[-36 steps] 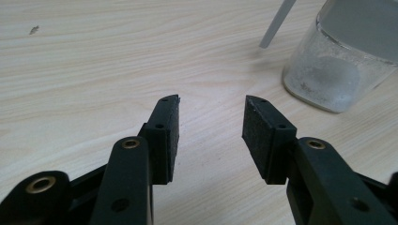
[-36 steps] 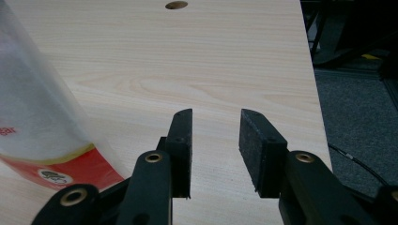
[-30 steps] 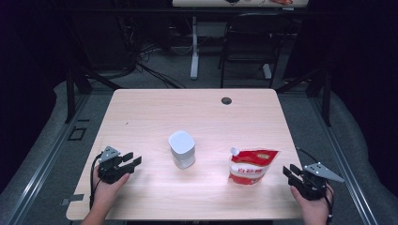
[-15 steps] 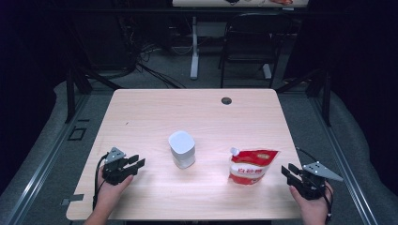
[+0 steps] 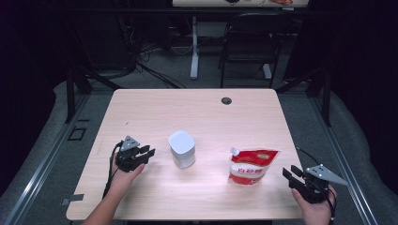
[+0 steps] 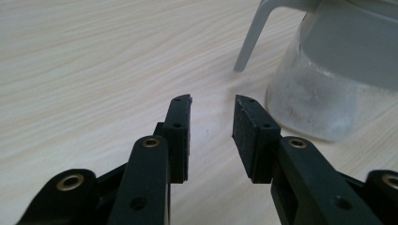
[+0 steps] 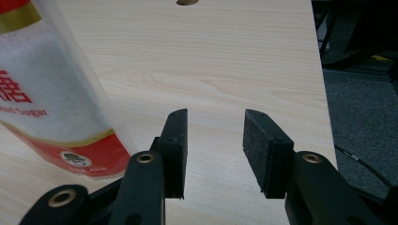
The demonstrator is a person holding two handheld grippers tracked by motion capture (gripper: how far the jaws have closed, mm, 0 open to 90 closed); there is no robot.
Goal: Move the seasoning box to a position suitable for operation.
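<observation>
We start with the white lidded jar (image 5: 181, 149), which stands upright near the middle of the wooden table (image 5: 197, 110), a little toward the near edge. Seen from the left gripper view, it has a frosted clear body under a grey-white lid (image 6: 352, 33) with a thin tab hanging down its side. Its long axis runs straight up, so we judge that a grasp will come level from the side, across the body.

The left gripper (image 5: 143, 153) sits just left of the jar, apart from it, pointing right toward it. Its jaws have just been closing but stand apart with nothing between them. In its own view the jar lies ahead and to the right of the gap, not in line with it.

To the right of the jar, well apart, a red and white sugar pouch (image 5: 251, 165) stands on the table, its spout at the upper left. The right gripper (image 5: 294, 177) rests near the pouch's right side, not touching. Its jaws have just been opening and hold nothing.

We judge the left hand (image 5: 123, 174) the nearer to the jar, and the right to the pouch.
</observation>
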